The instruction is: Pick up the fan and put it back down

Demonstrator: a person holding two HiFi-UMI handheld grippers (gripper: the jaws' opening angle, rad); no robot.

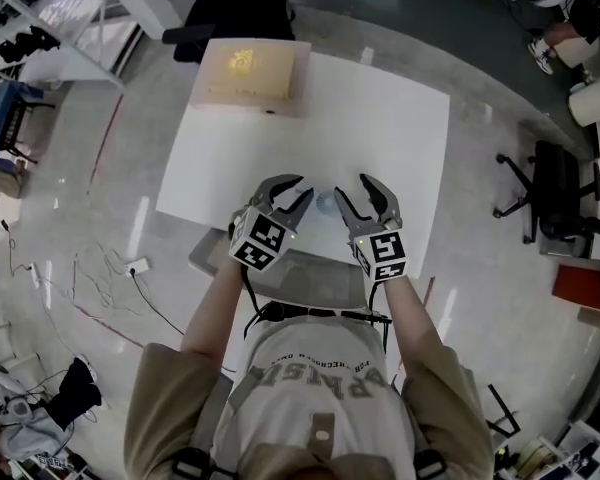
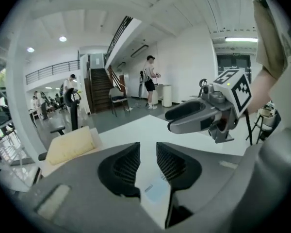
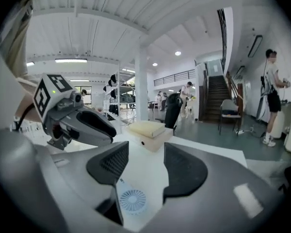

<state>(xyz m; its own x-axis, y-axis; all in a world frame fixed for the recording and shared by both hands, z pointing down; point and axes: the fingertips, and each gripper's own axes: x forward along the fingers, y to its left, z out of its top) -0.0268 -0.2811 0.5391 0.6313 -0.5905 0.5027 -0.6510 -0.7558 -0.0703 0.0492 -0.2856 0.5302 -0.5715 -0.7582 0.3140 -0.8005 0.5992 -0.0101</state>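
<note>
Nearest the camera, the person's forearms reached out over the near edge of the white table (image 1: 400,128), a gripper in each hand. The left gripper (image 1: 303,187) had its jaws partly apart with only a narrow gap, and nothing was between the pads. The right gripper (image 1: 351,186) stood wider open and was just as empty. The two tips pointed toward each other, close but not touching.

Between them the fan (image 3: 133,201) lay flat on the tabletop, grille up, touched by neither gripper. From the head view it was only a small pale spot (image 1: 325,203), and the light-blue patch under the left jaws was probably its edge.

Farther on, a beige box (image 1: 250,73) sat at the table's far edge, with a black chair (image 1: 235,13) just behind it.
</note>
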